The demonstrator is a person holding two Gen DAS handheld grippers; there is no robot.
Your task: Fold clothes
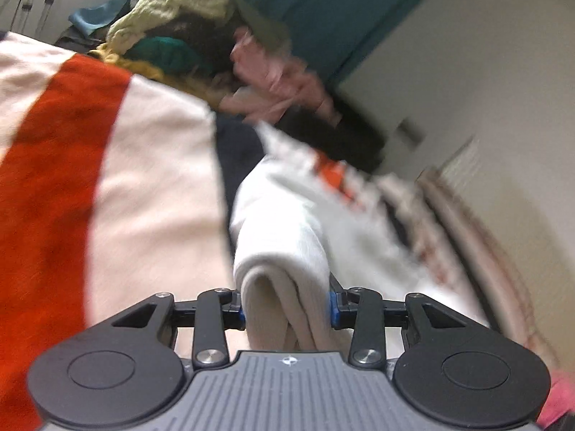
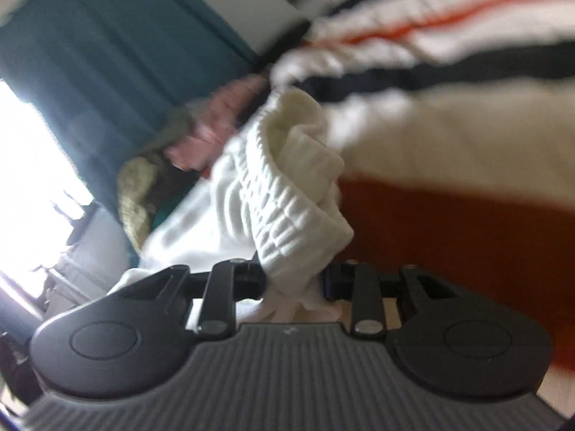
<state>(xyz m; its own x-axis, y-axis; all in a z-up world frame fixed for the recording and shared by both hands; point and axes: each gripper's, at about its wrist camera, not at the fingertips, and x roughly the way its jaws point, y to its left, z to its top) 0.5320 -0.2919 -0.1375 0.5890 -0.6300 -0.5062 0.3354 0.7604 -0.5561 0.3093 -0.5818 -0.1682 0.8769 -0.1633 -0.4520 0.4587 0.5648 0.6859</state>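
Observation:
A cream sweater with a broad red band and a dark stripe lies spread to the left in the left wrist view. My left gripper is shut on a thick folded edge of it, and the cloth fills the gap between the blue pads. In the right wrist view the same sweater stretches across the right side, its red band below. My right gripper is shut on the bunched ribbed hem. Both views are blurred.
A pile of other clothes sits behind: a pale green knit, a teal piece, pink cloth and something dark. A teal curtain hangs behind, beside a bright window. A pale wall stands to the right.

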